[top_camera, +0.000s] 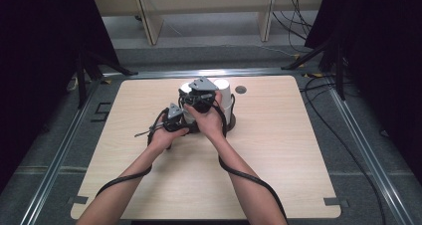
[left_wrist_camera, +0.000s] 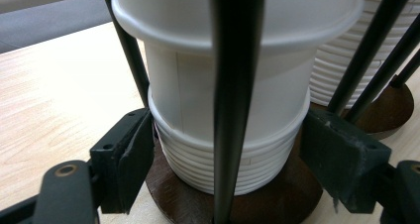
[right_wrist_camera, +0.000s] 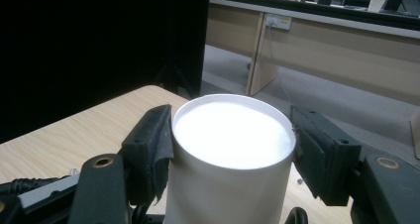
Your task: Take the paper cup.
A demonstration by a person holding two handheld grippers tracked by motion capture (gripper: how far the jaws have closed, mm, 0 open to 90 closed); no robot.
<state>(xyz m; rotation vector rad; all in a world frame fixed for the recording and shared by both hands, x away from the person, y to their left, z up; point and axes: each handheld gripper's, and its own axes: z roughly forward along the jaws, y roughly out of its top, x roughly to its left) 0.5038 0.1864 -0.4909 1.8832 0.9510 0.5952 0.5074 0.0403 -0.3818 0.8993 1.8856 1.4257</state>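
Upside-down white paper cups (top_camera: pixel 222 88) are stacked on a dark round wooden base (left_wrist_camera: pixel 277 199) ringed by thin black rods (left_wrist_camera: pixel 233 85). My left gripper (left_wrist_camera: pixel 228 149) is low at the stack, its pads (left_wrist_camera: pixel 138 149) pressing both sides of the nested cup rims (left_wrist_camera: pixel 188 159). In the high view it sits left of the stack (top_camera: pixel 175 116). My right gripper (right_wrist_camera: pixel 233 144) is higher, shut on the topmost cup (right_wrist_camera: pixel 230 135), with its pads (right_wrist_camera: pixel 153 140) against the cup's wall just under its flat upturned bottom. From above, this right gripper (top_camera: pixel 201 98) is over the stack.
A second stack of cups (left_wrist_camera: pixel 337 70) stands on its own dark base (left_wrist_camera: pixel 391 105) close behind the first. The light wooden table (top_camera: pixel 273 160) has a small round hole (top_camera: pixel 241 89) near its far edge. Desks (top_camera: pixel 209 6) and cables lie beyond, black curtains at both sides.
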